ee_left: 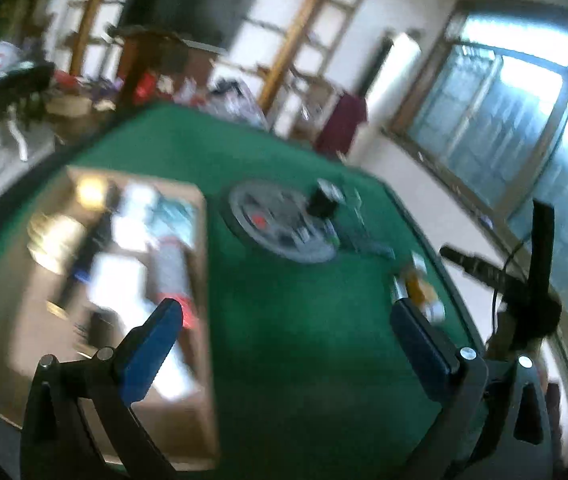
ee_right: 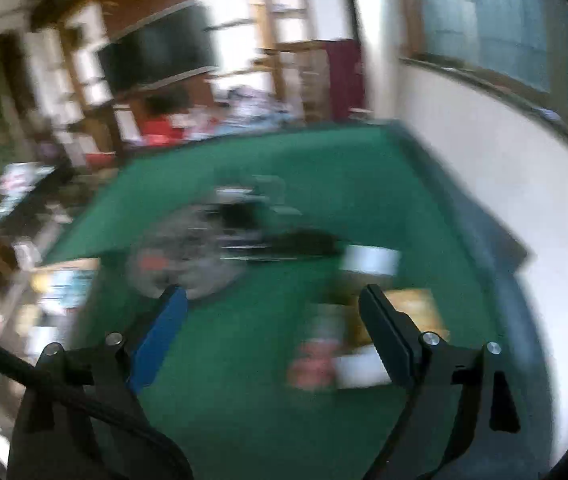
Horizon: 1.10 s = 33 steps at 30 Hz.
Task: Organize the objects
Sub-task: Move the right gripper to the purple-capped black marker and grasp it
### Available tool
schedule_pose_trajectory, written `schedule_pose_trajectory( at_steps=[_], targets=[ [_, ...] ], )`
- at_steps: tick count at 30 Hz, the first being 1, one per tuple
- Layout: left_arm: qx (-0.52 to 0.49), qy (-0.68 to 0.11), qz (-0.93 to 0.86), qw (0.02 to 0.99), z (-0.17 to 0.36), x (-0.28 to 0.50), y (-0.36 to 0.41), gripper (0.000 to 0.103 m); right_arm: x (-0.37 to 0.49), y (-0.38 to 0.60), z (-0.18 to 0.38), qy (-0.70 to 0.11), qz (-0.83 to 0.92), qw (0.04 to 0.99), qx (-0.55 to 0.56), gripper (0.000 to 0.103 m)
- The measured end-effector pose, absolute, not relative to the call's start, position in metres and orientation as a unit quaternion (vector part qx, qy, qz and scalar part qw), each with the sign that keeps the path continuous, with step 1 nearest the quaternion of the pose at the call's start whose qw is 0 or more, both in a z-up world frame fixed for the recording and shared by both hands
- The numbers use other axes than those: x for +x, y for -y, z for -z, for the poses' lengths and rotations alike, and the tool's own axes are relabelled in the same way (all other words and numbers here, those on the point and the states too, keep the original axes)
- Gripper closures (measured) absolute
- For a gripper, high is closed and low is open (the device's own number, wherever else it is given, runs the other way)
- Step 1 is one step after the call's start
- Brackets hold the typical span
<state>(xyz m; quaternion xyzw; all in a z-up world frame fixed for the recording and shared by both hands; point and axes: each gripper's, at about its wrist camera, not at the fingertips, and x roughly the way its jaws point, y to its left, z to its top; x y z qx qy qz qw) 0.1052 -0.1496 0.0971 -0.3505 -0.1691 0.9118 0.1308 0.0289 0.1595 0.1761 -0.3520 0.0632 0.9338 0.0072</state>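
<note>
Both views are blurred. A brown cardboard box point(ee_left: 200, 280) holding several mixed items lies on the left of the green table point(ee_left: 284, 320). My left gripper point(ee_left: 284, 312) hangs open above the table, beside the box, nothing between its fingers. A round grey tray point(ee_left: 280, 220) with small items sits further back, a black cup-like thing point(ee_left: 322, 202) at its edge. My right gripper point(ee_right: 272, 304) is open over the green table point(ee_right: 244, 400). A red and white packet point(ee_right: 316, 360) and a yellow-brown flat thing point(ee_right: 420, 312) lie beneath its right finger, untouched. The round tray point(ee_right: 188, 256) is ahead.
Small packets point(ee_left: 420, 280) lie near the table's right edge. A black pole-like stand point(ee_left: 540, 264) rises at the right, beyond the table. A white tape-like roll point(ee_right: 370, 258) sits past the packets. A white wall point(ee_right: 484, 200) and windows stand to the right; shelves and clutter fill the back.
</note>
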Motion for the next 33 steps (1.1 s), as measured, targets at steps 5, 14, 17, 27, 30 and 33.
schedule_pose_trajectory(
  at_steps=[5,14,17,27,30,33],
  targets=[
    [-0.416,0.152,-0.882,0.16,-0.073,0.088,0.106,0.002,0.004,-0.22,-0.154,-0.101,-0.909,0.032,-0.403,0.015],
    [-0.44,0.15,-0.87,0.161,-0.061,0.092,0.101,0.002,-0.052,-0.229,-0.139,-0.134,-0.897,-0.008,-0.422,0.015],
    [-0.439,0.149,-0.871,0.163,-0.059,0.089,0.101,0.002,-0.093,-0.212,-0.13,-0.122,-0.889,-0.018,-0.44,0.015],
    [-0.44,0.151,-0.873,0.147,-0.053,0.082,0.121,0.002,-0.173,-0.188,-0.084,-0.171,-0.837,-0.081,-0.513,0.015],
    [-0.439,0.166,-0.871,0.145,-0.05,0.076,0.129,0.002,-0.155,-0.17,-0.081,-0.173,-0.82,-0.135,-0.529,0.015],
    [-0.439,0.169,-0.87,0.149,-0.047,0.074,0.127,0.002,-0.124,-0.144,-0.079,-0.159,-0.796,-0.191,-0.552,0.014]
  ],
)
